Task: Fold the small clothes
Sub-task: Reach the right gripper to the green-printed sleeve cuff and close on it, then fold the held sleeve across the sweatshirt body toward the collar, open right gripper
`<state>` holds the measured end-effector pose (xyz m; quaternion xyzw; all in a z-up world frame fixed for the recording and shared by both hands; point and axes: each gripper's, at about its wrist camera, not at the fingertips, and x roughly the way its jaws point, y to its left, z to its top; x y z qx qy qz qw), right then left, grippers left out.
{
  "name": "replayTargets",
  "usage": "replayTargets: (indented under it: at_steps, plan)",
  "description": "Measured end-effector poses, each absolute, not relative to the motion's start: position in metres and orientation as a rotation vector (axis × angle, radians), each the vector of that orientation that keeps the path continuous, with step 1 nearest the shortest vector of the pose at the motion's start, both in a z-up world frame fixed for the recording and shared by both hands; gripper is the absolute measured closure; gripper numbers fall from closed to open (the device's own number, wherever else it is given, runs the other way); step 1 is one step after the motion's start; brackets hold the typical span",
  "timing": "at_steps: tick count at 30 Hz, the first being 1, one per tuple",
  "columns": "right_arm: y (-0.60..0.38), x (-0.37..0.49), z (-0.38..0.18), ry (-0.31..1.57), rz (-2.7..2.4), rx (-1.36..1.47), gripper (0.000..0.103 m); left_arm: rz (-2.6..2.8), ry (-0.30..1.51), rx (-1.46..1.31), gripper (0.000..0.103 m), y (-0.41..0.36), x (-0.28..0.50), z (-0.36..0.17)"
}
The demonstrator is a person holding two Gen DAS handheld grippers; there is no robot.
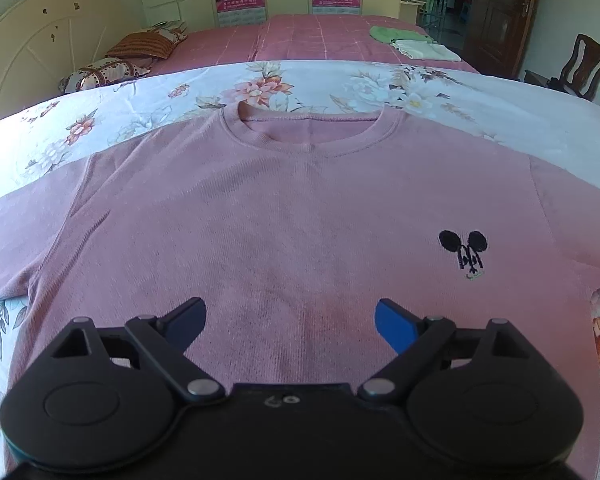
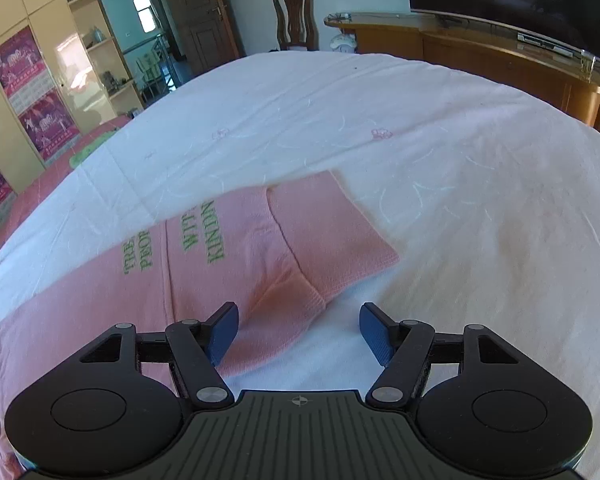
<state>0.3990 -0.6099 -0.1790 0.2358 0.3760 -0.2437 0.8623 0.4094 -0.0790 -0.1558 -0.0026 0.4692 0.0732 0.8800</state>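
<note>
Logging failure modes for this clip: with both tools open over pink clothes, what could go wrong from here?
1. The left tool hovers open above the middle of the pink shirt, not an edge; closing here would likely bunch the fabric.
2. The right tool straddles the edge of the lettered pink garment; it may pinch the white sheet too.
3. Each camera shows a different garment, so the tools may not be working together.

I saw the bed (image 1: 300,36) carrying a floral quilt (image 1: 112,120), with a pink T-shirt (image 1: 284,208) spread flat on it; beyond lay pillows (image 1: 140,46) and folded clothes (image 1: 412,42).
</note>
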Motion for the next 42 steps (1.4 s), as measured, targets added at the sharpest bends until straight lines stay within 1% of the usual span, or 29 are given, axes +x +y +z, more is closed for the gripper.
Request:
replayTargets:
  at_steps: [1,3,5,7,8,11,15,20,25,29,35,38,40,41,42]
  plan:
    - [-0.610,0.399,-0.179,0.782,-0.510,0.496,0.038,0.150,0.983,-0.006,0.016,-0.078,0.410,-0.156]
    - [-0.612,0.400,-0.178,0.763,-0.505,0.512,0.073,0.147,0.994,-0.021,0.022,-0.075,0.412,-0.158]
    - [-0.612,0.401,-0.178,0.751,-0.511,0.523,0.079,0.143,1.002,-0.048,0.024,-0.071,0.413,-0.159]
    - [-0.611,0.403,-0.178,0.745,-0.514,0.513,0.087,0.147,0.999,-0.057,0.024,-0.068,0.414,-0.159]
    - [-0.610,0.403,-0.177,0.744,-0.510,0.513,0.093,0.149,0.996,-0.053,0.024,-0.067,0.413,-0.159]
    - [-0.603,0.407,-0.173,0.714,-0.498,0.494,0.094,0.149,0.993,-0.039,0.025,-0.065,0.414,-0.157]
    - [-0.584,0.417,-0.155,0.668,-0.441,0.449,0.094,0.107,0.974,-0.053,0.030,-0.058,0.414,-0.154]
    - [-0.533,0.435,-0.127,0.620,-0.302,0.383,0.094,0.093,0.967,-0.077,0.030,-0.044,0.413,-0.151]
    - [-0.439,0.464,-0.106,0.589,-0.084,0.321,0.094,0.106,0.947,-0.100,0.030,-0.019,0.408,-0.145]
    - [-0.349,0.478,-0.104,0.603,0.095,0.265,0.094,0.124,0.921,-0.118,0.030,0.009,0.405,-0.141]
    - [-0.216,0.482,-0.145,0.711,0.331,0.161,0.094,0.147,0.924,-0.182,0.028,0.050,0.406,-0.145]
    - [-0.176,0.480,-0.164,0.763,0.389,0.125,0.094,0.135,0.924,-0.198,0.026,0.062,0.407,-0.148]
    - [-0.160,0.476,-0.169,0.774,0.403,0.097,0.079,0.108,0.922,-0.213,0.023,0.064,0.409,-0.149]
    - [-0.160,0.471,-0.168,0.767,0.428,0.111,0.055,0.093,0.920,-0.225,0.021,0.065,0.410,-0.149]
    - [-0.162,0.466,-0.164,0.751,0.441,0.116,0.033,0.078,0.918,-0.239,0.019,0.064,0.412,-0.150]
